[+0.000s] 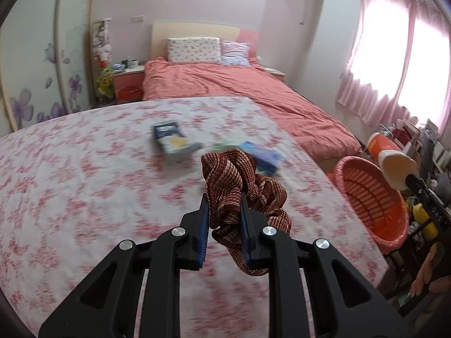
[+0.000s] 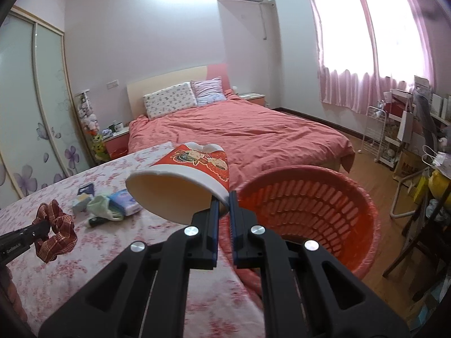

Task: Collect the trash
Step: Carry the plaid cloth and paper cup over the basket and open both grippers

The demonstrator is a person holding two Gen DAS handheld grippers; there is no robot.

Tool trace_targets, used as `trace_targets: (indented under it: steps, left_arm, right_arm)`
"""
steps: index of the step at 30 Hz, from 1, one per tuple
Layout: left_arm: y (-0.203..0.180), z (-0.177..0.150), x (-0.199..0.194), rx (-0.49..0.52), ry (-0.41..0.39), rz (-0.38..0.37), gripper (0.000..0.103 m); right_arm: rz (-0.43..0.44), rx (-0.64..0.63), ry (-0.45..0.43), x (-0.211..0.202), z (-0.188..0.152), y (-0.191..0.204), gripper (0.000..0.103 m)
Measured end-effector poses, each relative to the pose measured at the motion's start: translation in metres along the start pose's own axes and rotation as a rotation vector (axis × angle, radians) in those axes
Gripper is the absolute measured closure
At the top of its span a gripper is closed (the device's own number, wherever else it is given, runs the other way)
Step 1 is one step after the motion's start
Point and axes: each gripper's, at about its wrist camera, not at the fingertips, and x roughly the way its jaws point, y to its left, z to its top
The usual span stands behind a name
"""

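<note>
My left gripper (image 1: 224, 197) is shut on a red-brown striped scrunchie (image 1: 245, 186) and holds it above the floral table (image 1: 84, 186). It also shows in the right wrist view, where the scrunchie (image 2: 55, 231) hangs at the left. My right gripper (image 2: 224, 194) is shut on the rim of a red and white paper cup (image 2: 183, 183), held on its side beside the red plastic basket (image 2: 310, 211). The cup (image 1: 391, 160) and the basket (image 1: 372, 200) show at the right of the left wrist view. Small packets (image 1: 174, 140) and a blue wrapper (image 1: 265, 155) lie on the table.
A bed with a coral cover (image 2: 239, 135) stands beyond the table. Shelves, chairs and clutter (image 2: 417, 140) fill the right side by the pink curtains (image 2: 366, 42). A green bag and blue tissue pack (image 2: 112, 202) lie on the table.
</note>
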Motion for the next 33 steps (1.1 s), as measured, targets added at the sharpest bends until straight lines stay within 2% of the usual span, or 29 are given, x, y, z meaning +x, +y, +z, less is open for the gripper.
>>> trace_targets:
  steps: [17, 33]
  left_arm:
    - [-0.139, 0.011, 0.038, 0.133, 0.032, -0.254, 0.084]
    - [-0.215, 0.005, 0.075, 0.233, 0.088, -0.343, 0.084]
  right_arm:
    - [-0.153, 0.094, -0.036, 0.003, -0.006, -0.088, 0.095]
    - [-0.204, 0.197, -0.021, 0.026, -0.017, -0.148, 0.095]
